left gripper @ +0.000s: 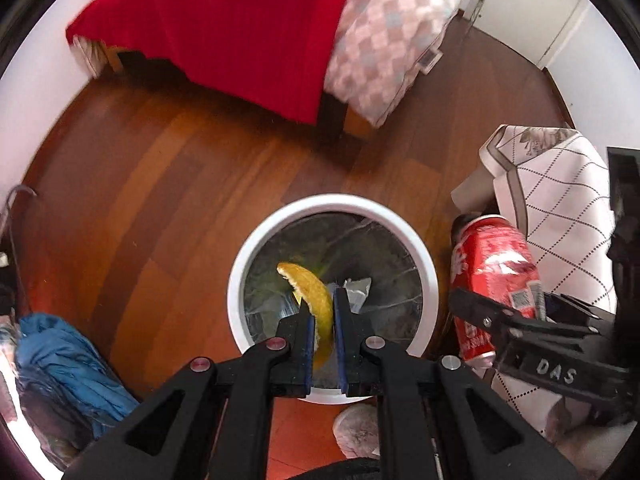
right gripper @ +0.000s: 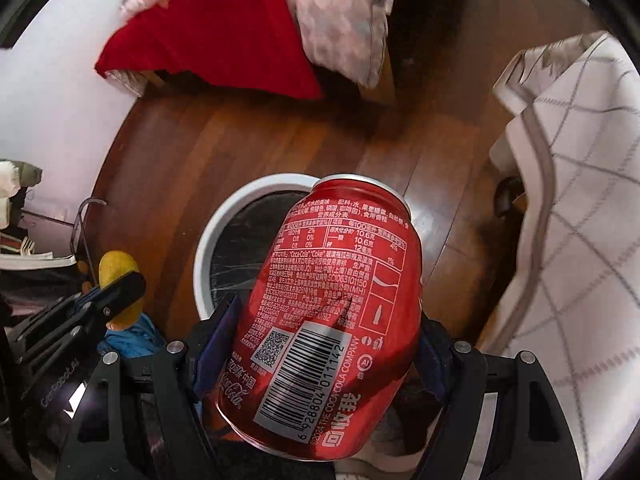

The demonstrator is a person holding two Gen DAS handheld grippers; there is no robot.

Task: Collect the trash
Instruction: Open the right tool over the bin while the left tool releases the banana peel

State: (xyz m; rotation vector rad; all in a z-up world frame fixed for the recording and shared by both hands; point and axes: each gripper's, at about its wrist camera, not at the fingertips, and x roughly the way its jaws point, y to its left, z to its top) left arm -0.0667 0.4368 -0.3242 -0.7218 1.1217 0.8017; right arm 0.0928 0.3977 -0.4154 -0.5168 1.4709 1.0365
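The left tool (left gripper: 323, 322) pinched a peel (left gripper: 316, 304) right above the bin (left gripper: 236, 280); the right tool (right gripper: 320, 344) clamped a can (right gripper: 332, 304) beside it. Best to release each only when centred over the opening.

A yellow peel (left gripper: 316, 300) is showing between the blue pads (left gripper: 310, 344) of the black left gripper (left gripper: 323, 340). A red can (right gripper: 332, 304), printed with white lettering, a black-and-white barcode and a silver rim, is sitting in the black right gripper (right gripper: 320, 344). The bin (left gripper: 424, 264) is showing a white rim around a dark, glossy liner. The wooden floor (left gripper: 160, 184) is glowing reddish brown. A bright red blanket (left gripper: 224, 28) is lying beside a quilt (left gripper: 384, 40) chequered in pink, white and grey-blue. A white cloth (left gripper: 560, 208) is carrying a dark dotted diamond grid with a grey border. A blue fabric bundle (left gripper: 68, 360) is showing at lower left.
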